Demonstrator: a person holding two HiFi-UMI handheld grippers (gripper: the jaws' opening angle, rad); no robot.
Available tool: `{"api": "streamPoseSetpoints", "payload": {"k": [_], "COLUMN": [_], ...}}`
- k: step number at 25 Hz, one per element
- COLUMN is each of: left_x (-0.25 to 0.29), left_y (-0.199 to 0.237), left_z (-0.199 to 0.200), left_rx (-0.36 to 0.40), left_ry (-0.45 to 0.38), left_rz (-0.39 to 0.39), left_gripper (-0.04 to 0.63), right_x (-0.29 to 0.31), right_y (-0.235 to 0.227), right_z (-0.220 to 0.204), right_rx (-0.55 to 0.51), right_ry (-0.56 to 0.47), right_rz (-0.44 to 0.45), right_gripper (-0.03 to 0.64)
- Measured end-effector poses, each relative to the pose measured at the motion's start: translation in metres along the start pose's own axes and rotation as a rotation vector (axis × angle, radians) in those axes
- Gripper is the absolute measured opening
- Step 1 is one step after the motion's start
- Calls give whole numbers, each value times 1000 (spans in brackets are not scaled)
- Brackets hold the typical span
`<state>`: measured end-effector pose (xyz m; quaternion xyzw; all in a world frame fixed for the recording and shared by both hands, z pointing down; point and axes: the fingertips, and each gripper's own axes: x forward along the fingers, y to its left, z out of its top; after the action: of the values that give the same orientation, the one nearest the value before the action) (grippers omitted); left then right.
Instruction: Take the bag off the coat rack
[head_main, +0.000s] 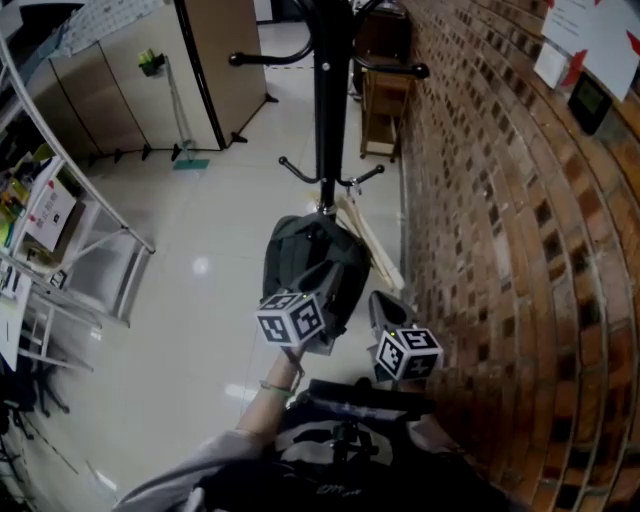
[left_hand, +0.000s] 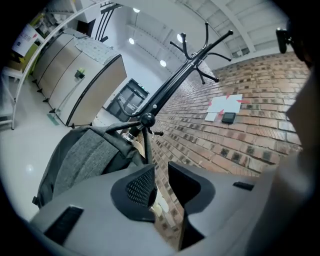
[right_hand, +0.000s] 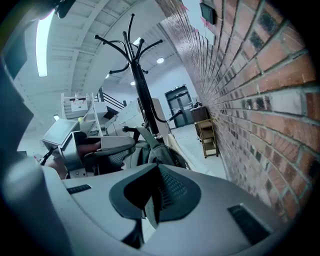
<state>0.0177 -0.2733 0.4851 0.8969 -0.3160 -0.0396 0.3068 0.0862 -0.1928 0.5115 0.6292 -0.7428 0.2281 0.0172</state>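
A dark grey backpack (head_main: 312, 262) hangs on the black coat rack (head_main: 330, 90) next to the brick wall. In the left gripper view its strap loops over a knobbed hook (left_hand: 146, 119), and the bag (left_hand: 80, 155) fills the lower left. My left gripper (left_hand: 161, 187) is open, with only wall and floor showing through the gap; it sits just short of the bag (head_main: 325, 285). My right gripper (right_hand: 155, 197) is shut on nothing, low to the right of the bag (head_main: 382, 305). The rack (right_hand: 142, 90) and bag (right_hand: 162, 152) lie ahead of it.
The brick wall (head_main: 500, 250) runs close along the right. Pale wooden slats (head_main: 372, 245) lean by the rack's lower hooks. A small wooden stand (head_main: 385, 110) is behind the rack, folding partitions (head_main: 150, 70) at the back left, a white metal frame (head_main: 85, 235) at the left.
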Motion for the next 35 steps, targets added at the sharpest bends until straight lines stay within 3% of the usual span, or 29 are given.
{"api": "streamPoseSetpoints", "payload": {"k": [5, 14, 20, 29, 32, 35], "left_x": [18, 46, 63, 71, 71, 75], "left_y": [8, 31, 29, 36, 37, 35], "left_z": [8, 26, 31, 35, 35, 36], "left_rx": [-21, -98, -77, -105, -74, 2], "left_ry": [-11, -58, -64, -76, -70, -56], "left_rz": [12, 76, 92, 106, 110, 114], "left_gripper": [104, 155, 156, 156, 146, 146], "right_x": [10, 52, 69, 86, 90, 93], "right_y": [-16, -31, -38, -45, -47, -50], "right_z": [8, 39, 39, 43, 42, 43], "right_rx": [-18, -41, -42, -26, -24, -19], "right_ry": [25, 23, 53, 69, 73, 73], "right_rz": [-2, 103, 142, 167, 170, 174], "right_gripper": [-6, -6, -6, -6, -6, -6]}}
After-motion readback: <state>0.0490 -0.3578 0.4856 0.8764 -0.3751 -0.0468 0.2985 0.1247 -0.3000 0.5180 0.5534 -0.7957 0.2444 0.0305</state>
